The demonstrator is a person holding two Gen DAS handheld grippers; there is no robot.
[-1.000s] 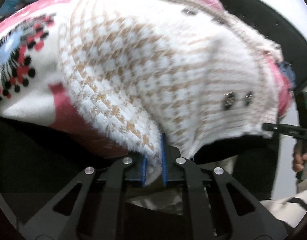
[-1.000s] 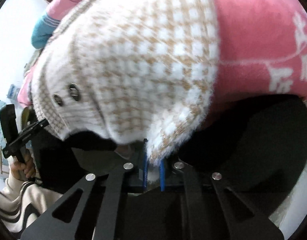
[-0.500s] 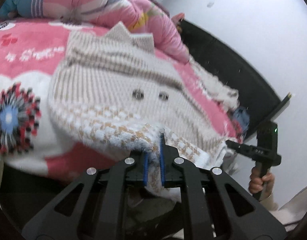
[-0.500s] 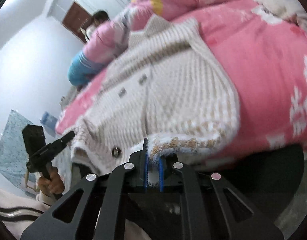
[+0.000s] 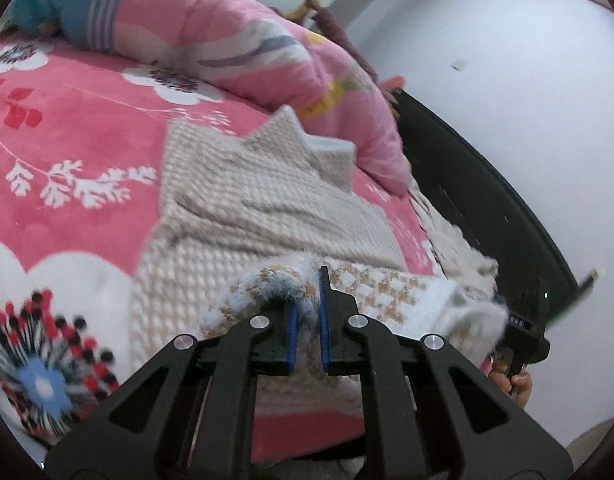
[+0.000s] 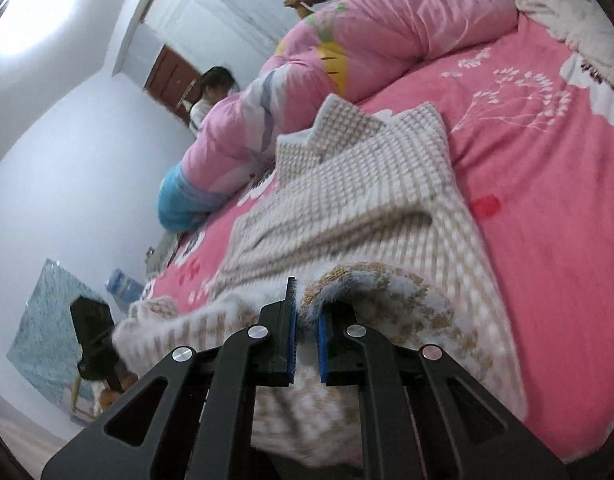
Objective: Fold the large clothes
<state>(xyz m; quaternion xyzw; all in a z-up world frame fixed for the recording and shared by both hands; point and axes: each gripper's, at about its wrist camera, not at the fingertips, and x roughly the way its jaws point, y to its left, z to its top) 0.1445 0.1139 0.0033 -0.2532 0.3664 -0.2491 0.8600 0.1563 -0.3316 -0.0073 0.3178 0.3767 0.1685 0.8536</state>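
Garment: knitted cardigan (image 5: 267,216), beige-and-white check with a fuzzy houndstooth hem band, lying on the pink floral bedspread (image 5: 87,148); its collar points toward the rolled pink quilt (image 5: 235,40) at the far side of the bedspread.
Hem: lifted off the bedspread at the near edge and curled over toward the collar, so the fuzzy band shows on top of the body of the cardigan.
Left gripper (image 5: 305,320): blue pads narrowed onto one corner of the hem; fabric fills the gap between them.
Right gripper (image 6: 305,322): pads likewise pinched on the other hem corner, with knit bunched between and around the fingers.
Step in hand: bottom-to-top fold, judged from both hem corners being held above the garment's lower half.
Progress: fold is partway; the collar and shoulders are uncovered.
Next move calls for: carrying both corners together toward the collar, level with each other, then laying the hem flat before letting go.
Watch for: slack in the hem between the grippers, which sags and may crease the fold unless it is drawn taut.
Surroundings: dark bed frame (image 5: 487,200) along one side of the bedspread.
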